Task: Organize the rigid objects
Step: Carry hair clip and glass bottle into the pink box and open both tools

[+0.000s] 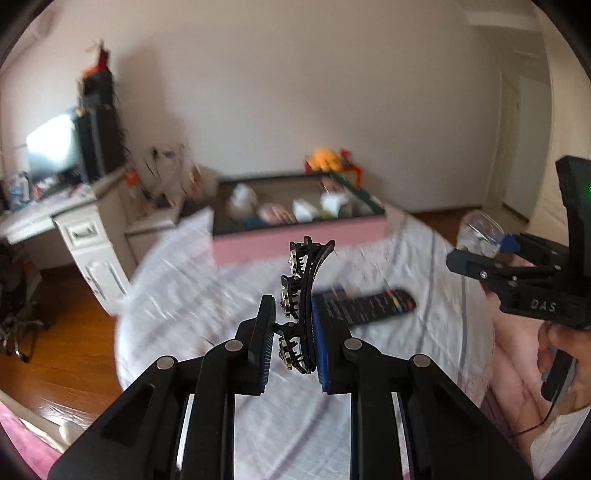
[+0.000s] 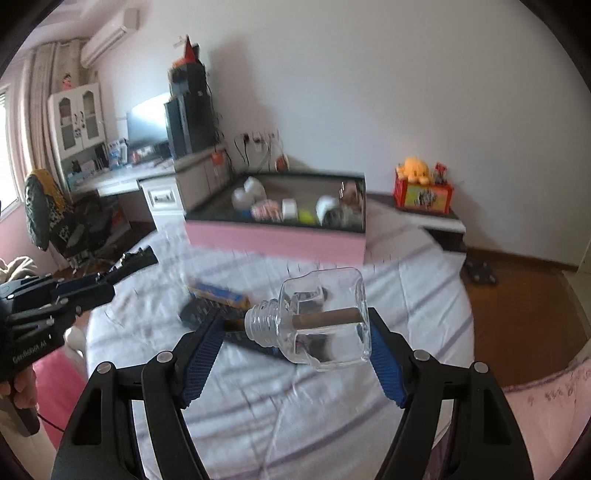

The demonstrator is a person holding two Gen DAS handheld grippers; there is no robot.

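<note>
Bedroom with white walls (image 2: pixel 406 92) and wooden floor (image 1: pixel 55 332).
A white desk (image 2: pixel 122 181) carries a monitor (image 2: pixel 146 122); air conditioner (image 2: pixel 110 35) above.

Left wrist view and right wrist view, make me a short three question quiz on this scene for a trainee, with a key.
1. True or false: the left claw holds a black hair clip.
2. What does the right claw grip? A) the remote B) a clear glass bottle C) a plush toy
3. Fill in: the black remote lies on the ____ sheet, in front of the pink box.

Key
1. True; its pads press on the clip.
2. B; the clear glass bottle sits crosswise, its threaded neck toward the left pad.
3. White.
</note>
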